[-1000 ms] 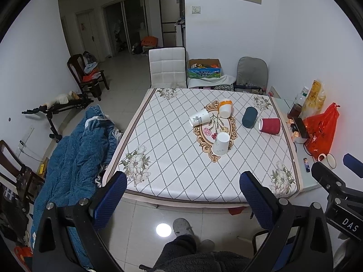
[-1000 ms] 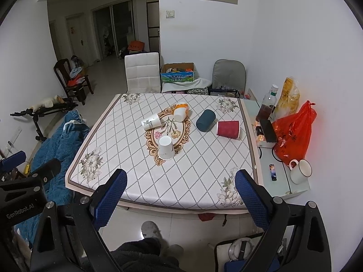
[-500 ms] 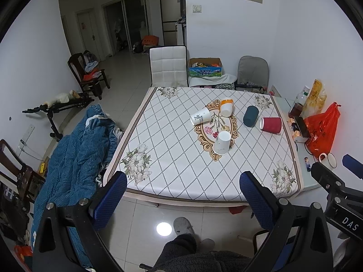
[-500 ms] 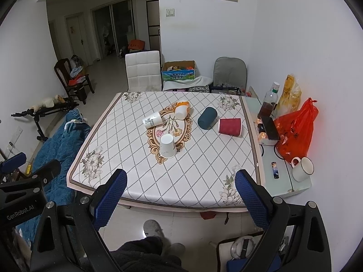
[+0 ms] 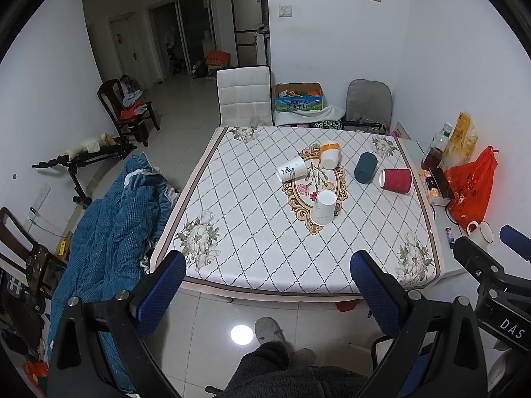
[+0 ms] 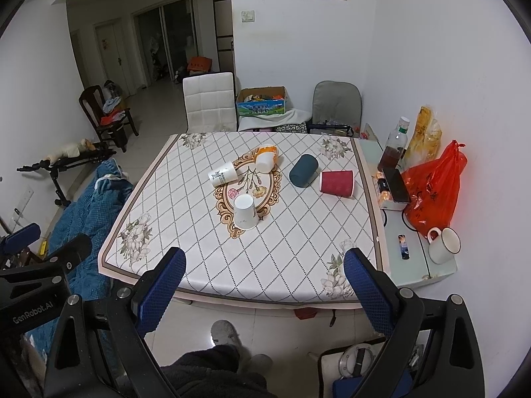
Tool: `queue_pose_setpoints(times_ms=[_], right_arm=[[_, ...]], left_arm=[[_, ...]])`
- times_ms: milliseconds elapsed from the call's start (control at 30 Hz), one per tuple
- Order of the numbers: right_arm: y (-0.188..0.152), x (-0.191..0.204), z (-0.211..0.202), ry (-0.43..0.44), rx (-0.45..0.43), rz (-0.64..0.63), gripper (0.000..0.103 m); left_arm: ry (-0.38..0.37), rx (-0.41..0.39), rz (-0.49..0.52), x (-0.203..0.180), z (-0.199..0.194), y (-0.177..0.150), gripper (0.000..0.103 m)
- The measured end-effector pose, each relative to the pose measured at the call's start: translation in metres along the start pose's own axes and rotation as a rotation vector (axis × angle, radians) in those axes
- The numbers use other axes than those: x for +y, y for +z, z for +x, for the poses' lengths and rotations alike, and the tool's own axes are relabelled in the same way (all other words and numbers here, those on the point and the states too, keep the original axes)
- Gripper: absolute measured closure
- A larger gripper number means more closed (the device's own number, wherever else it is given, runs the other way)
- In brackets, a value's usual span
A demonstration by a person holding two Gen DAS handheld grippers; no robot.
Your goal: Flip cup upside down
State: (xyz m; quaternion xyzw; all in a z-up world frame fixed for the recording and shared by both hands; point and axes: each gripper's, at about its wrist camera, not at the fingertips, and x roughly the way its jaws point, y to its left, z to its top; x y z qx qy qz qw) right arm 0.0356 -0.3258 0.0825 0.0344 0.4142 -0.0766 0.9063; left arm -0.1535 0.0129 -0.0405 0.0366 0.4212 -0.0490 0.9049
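Several cups are on the patterned table (image 5: 252,232). A white paper cup (image 5: 322,207) (image 6: 245,212) stands upside down near the middle. A printed white cup (image 5: 292,169) (image 6: 223,173), an orange-and-white cup (image 5: 330,155) (image 6: 265,157), a dark teal cup (image 5: 365,167) (image 6: 303,170) and a red cup (image 5: 396,180) (image 6: 336,183) lie on their sides. My left gripper (image 5: 267,285) and right gripper (image 6: 264,282) are open, empty, held back from the table's near edge.
A blue blanket (image 5: 109,219) lies left of the table. A side shelf at the right holds a white mug (image 6: 443,244), an orange bag (image 6: 434,187) and a bottle (image 6: 393,147). A white chair (image 5: 244,99) and a grey chair (image 5: 368,104) stand behind the table.
Both views have shifted slightly; the table sits a little farther off. The cups have not moved and both grippers stay open.
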Motion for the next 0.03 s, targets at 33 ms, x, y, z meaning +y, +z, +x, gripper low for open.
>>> queue_pose_setpoints(times_ms=[33], right_arm=[[-0.0002, 0.0004, 0.0009, 0.000, 0.002, 0.000, 0.005]], left_arm=[[-0.001, 0.000, 0.001, 0.0005, 0.0005, -0.0008, 0.001]])
